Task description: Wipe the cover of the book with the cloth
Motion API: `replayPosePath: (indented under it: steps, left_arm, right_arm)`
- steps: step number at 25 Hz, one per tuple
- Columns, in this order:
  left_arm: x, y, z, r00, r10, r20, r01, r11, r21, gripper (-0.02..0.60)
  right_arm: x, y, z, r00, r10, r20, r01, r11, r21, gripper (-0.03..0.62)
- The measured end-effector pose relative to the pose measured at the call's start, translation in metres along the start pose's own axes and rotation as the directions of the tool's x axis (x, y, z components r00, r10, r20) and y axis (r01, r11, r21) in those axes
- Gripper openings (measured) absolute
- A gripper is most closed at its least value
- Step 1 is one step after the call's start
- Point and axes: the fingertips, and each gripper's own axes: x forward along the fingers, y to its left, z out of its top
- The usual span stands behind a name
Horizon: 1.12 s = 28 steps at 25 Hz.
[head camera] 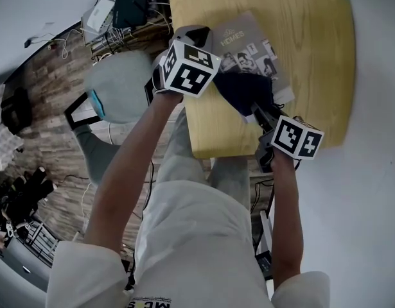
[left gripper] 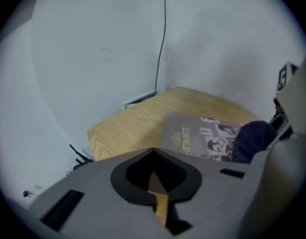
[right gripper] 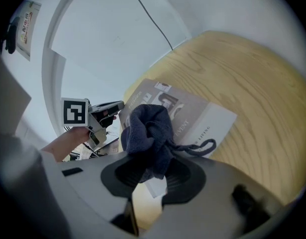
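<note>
Near table (head camera: pixel 316 56) edge, book (head camera: pixel 243 38) under cloth (head camera: pixel 243 90)

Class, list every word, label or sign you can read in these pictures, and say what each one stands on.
"HOMES": pale letters on the grey-brown book cover.
"EVENT": on the same cover in the right gripper view, beside the dark blue cloth, which may hide letters before it.
Small print on the cover's white strip: too small to read surely.
Wall poster: blurred, unreadable.
</note>
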Motion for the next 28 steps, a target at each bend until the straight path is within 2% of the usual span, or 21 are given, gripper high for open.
replayPosePath:
  steps: [4,9,13,20,28]
  left_arm:
    - [0.000,0.000,0.000,1.000,0.009,-0.010,-0.009,1.000,0.001,0.009]
    - [-0.014,-0.016,0.008,1.000,0.014,0.022,-0.015,0.998,0.068,0.009]
    - [-0.023,-0.056,0.005,0.998,-0.052,0.020,0.050,0.995,0.086,0.009]
    - [-0.017,-0.084,-0.016,0.993,-0.111,-0.038,0.114,0.991,0.073,0.009]
    - [-0.018,-0.083,-0.017,0.994,-0.099,-0.042,0.101,0.994,0.039,0.009]
  right_arm:
    - [-0.008,-0.009,-0.015,0.999,-0.028,-0.015,0.028,1.000,0.012,0.104]
    - [-0.008,-0.010,-0.016,0.999,-0.042,-0.008,0.042,0.999,0.014,0.104]
    - [-0.008,-0.011,-0.016,0.999,-0.036,0.006,0.036,0.999,0.022,0.104]
    - [-0.009,-0.009,-0.013,0.999,-0.037,0.013,0.037,0.999,0.005,0.104]
    - [-0.023,-0.018,-0.030,0.999,-0.048,-0.008,0.048,0.999,0.005,0.104]
